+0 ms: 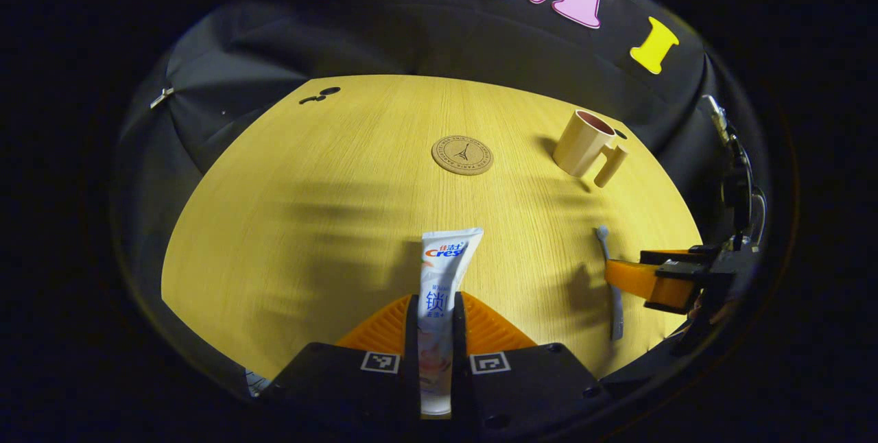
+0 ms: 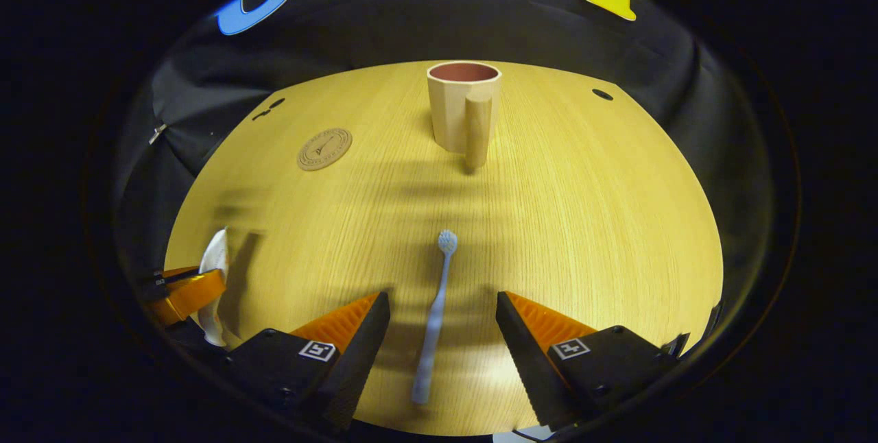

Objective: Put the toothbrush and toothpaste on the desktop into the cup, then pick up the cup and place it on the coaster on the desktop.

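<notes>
My left gripper [image 1: 437, 302] is shut on the white toothpaste tube [image 1: 446, 271], which sticks out forward over the wooden table [image 1: 309, 223]. In the right gripper view, that gripper [image 2: 185, 295] and tube [image 2: 214, 261] sit at the far left. A light blue toothbrush [image 2: 433, 313] lies flat on the table, bristles pointing at the cup. My right gripper [image 2: 442, 300] stands open, one finger on each side of the brush handle. The beige cup [image 2: 461, 107] stands upright farther back, handle toward me. A round cork coaster [image 2: 324, 149] lies left of it.
The left gripper view has the coaster [image 1: 462, 155] mid-table, the cup [image 1: 586, 145] back right, and the toothbrush [image 1: 612, 292] under the right gripper [image 1: 651, 278]. Small dark holes [image 2: 602, 94] mark the table's back. Black cloth hangs behind the table.
</notes>
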